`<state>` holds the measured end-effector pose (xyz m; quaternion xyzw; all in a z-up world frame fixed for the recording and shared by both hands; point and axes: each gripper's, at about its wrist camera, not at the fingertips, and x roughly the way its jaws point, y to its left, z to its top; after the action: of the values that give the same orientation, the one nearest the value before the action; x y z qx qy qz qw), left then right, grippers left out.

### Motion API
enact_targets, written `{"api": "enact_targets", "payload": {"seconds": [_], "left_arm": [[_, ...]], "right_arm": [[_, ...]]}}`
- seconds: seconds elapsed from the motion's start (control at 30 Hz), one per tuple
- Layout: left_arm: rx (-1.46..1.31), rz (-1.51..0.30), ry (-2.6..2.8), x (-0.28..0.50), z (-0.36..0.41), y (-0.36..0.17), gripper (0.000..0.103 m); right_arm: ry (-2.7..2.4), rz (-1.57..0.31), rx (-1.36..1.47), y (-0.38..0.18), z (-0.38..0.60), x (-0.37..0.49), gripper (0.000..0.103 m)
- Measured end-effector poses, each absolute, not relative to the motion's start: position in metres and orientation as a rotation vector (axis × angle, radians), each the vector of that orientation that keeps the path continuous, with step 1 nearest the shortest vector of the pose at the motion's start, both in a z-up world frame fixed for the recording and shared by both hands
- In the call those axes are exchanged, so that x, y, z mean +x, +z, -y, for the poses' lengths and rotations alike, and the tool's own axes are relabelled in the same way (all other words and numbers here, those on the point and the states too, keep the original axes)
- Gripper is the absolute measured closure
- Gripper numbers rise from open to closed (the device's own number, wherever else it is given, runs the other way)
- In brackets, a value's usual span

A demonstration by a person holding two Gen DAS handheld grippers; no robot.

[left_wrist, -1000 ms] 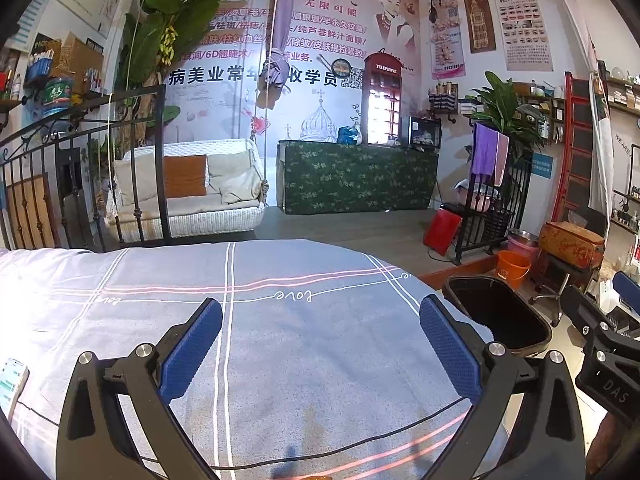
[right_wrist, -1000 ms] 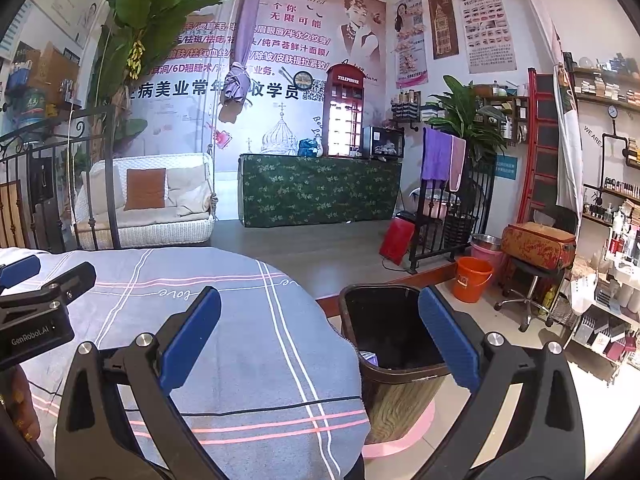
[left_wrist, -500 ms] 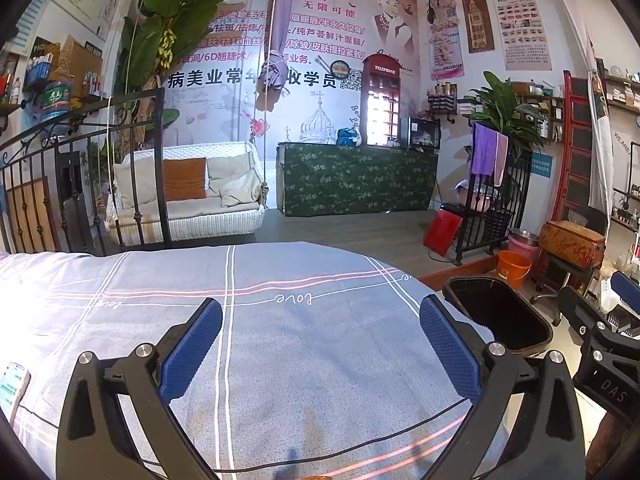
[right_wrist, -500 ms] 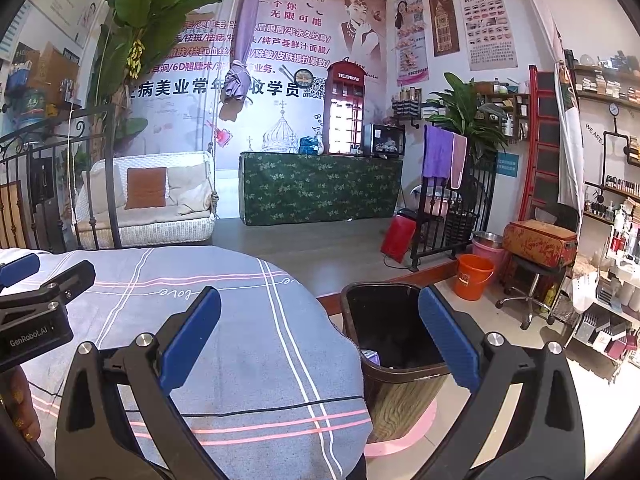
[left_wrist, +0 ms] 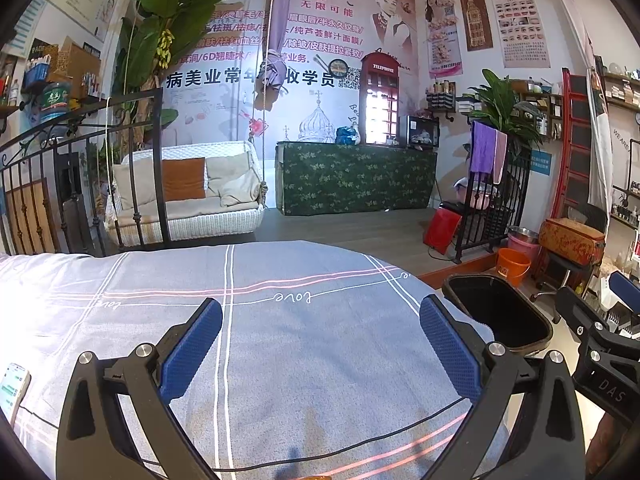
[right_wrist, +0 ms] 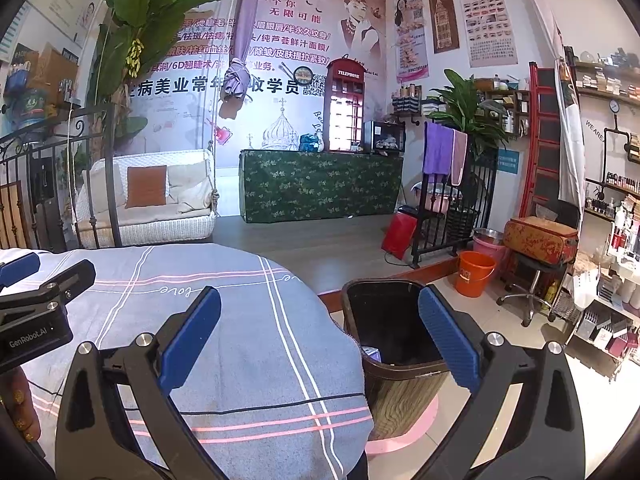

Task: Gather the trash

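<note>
A dark waste bin (right_wrist: 396, 344) with a wood-grain wall stands on the floor just right of the table; a bit of pale trash lies in its bottom. The same bin (left_wrist: 500, 316) shows at the right in the left wrist view. My left gripper (left_wrist: 320, 336) hangs open over the grey-blue striped tablecloth (left_wrist: 280, 280), holding nothing. My right gripper (right_wrist: 320, 332) is open too, straddling the table's right edge and the bin's rim, with nothing between its fingers. No loose trash shows on the cloth.
A phone (left_wrist: 12, 388) lies at the table's left edge. Beyond the table are a white swing sofa (left_wrist: 188, 200), a green-draped counter (left_wrist: 356, 176), a black railing (left_wrist: 80, 184), an orange bucket (right_wrist: 476, 272) and a stool with a patterned case (right_wrist: 540, 240).
Both views have shifted very slightly; the grippers stay open and nothing was picked up or dropped.
</note>
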<state>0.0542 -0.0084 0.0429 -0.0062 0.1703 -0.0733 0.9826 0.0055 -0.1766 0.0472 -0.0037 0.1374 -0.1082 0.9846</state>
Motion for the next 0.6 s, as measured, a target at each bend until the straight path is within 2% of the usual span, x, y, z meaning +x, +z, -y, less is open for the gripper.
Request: {"api": "enact_targets", "payload": {"seconds": [0.6], "left_arm": [[0.001,-0.352,-0.166,0.0589,0.0034,0.0396,0.005]], "right_arm": [[-0.234,-0.292,0.008,0.0436,0.1782,0.0095,0.005]]}}
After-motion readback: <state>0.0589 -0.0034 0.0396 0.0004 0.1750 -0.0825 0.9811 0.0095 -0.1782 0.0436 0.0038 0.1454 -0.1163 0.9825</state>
